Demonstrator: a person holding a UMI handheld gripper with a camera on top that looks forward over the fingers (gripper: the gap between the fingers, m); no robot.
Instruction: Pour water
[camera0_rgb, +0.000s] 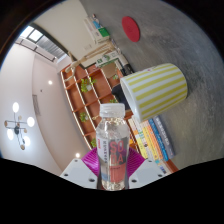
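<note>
The hand-held gripper (113, 165) is closed on a clear water bottle (113, 148), its magenta pads (92, 160) pressing the bottle's sides low down, around the pink label. The white cap appears on, so by my judgement no water can leave the bottle yet.

The whole view is rolled hard over: the grey tabletop (175, 40) stands almost like a wall beyond the bottle, and a room with a wooden shelf unit (90, 85) and ceiling lights fills the other side. That suggests the wrist is rotated strongly, tipping the bottle toward a pouring attitude, its neck pointing at a yellow-and-white striped cup (155, 90). The cup stands on the tabletop just beyond the bottle's cap, apart from it, and its open mouth faces away from the tabletop, toward the shelves. It seems placed there as the receiver.

A stack of colourful books or papers (155, 135) lies on the tabletop beside the cup, nearer the fingers. A red round disc (131, 28) lies farther along the tabletop, well apart from the cup.
</note>
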